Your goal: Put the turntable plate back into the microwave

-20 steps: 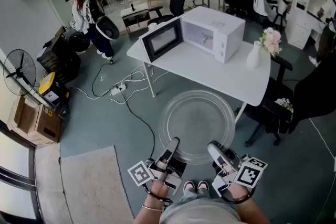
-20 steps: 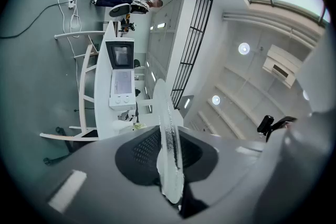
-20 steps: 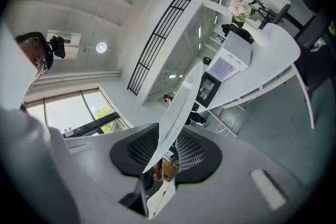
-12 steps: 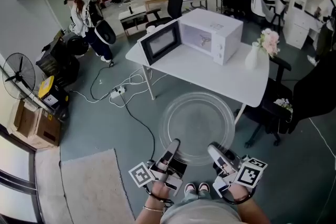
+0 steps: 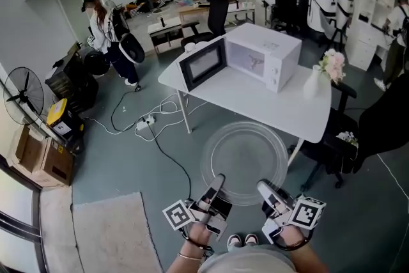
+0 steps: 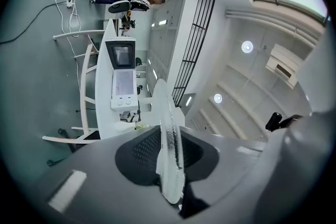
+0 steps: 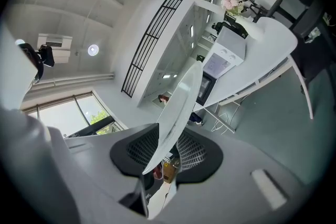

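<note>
A clear glass turntable plate (image 5: 244, 158) hangs level over the floor, in front of the white table (image 5: 255, 102). My left gripper (image 5: 218, 181) is shut on its near-left rim and my right gripper (image 5: 262, 187) on its near-right rim. In the left gripper view the plate (image 6: 169, 139) shows edge-on between the dark pads of the left gripper (image 6: 168, 165). The right gripper view likewise shows the plate (image 7: 178, 110) pinched in the right gripper (image 7: 168, 157). The white microwave (image 5: 259, 54) stands on the table with its door (image 5: 203, 64) swung open to the left.
A white vase of flowers (image 5: 323, 73) stands on the table right of the microwave. A black chair (image 5: 332, 145) is at the table's right end. Cables (image 5: 150, 121) trail on the floor at left, a rug (image 5: 108, 233) lies near my feet, and a person (image 5: 102, 22) stands far back.
Both grippers keep their hold on the plate. In the head view the table, microwave and plate have slid slightly down the frame and more of the room's far end shows.
</note>
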A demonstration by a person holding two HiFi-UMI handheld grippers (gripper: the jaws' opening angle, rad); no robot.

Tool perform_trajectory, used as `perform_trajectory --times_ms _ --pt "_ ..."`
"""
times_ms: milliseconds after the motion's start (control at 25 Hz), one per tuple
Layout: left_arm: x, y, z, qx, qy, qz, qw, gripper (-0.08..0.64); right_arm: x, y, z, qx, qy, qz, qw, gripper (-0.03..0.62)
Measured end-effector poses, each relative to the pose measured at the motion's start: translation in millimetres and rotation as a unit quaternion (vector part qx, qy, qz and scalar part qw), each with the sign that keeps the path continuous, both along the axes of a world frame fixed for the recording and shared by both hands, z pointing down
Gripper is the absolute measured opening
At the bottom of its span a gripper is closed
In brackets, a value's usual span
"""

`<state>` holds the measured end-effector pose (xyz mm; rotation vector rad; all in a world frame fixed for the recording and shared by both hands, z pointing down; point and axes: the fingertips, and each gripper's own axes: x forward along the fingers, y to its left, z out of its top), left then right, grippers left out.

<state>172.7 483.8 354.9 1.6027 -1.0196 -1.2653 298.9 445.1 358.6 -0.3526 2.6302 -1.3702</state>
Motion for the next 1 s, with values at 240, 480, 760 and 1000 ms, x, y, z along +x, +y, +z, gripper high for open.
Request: perform_trajectory --times_ms 240,480,760,1000 --pt "-15.1 -13.0 2.5 0.000 0.004 0.010 0.9999 0.043 -13.9 -11.1 -0.7 0.003 0.003 0.012 1.000 0.094" --pt "-30.4 -32.7 12.5 -0.013 0.018 0.012 0.9997 0.046 -29.4 -30.0 3.5 0.000 0.005 0.016 1.000 0.094" --pt "-50.1 -82.1 19.8 -0.023 0.021 0.005 0.9995 0.048 -49.0 -81.0 13.8 -0.009 0.001 0.013 1.000 0.094" --pt "-72.9 -139.9 17.5 -0.024 0.023 -0.007 0.9994 0.048 -75.2 -141.0 4.5 -0.001 -0.010 -0.004 1.000 0.094"
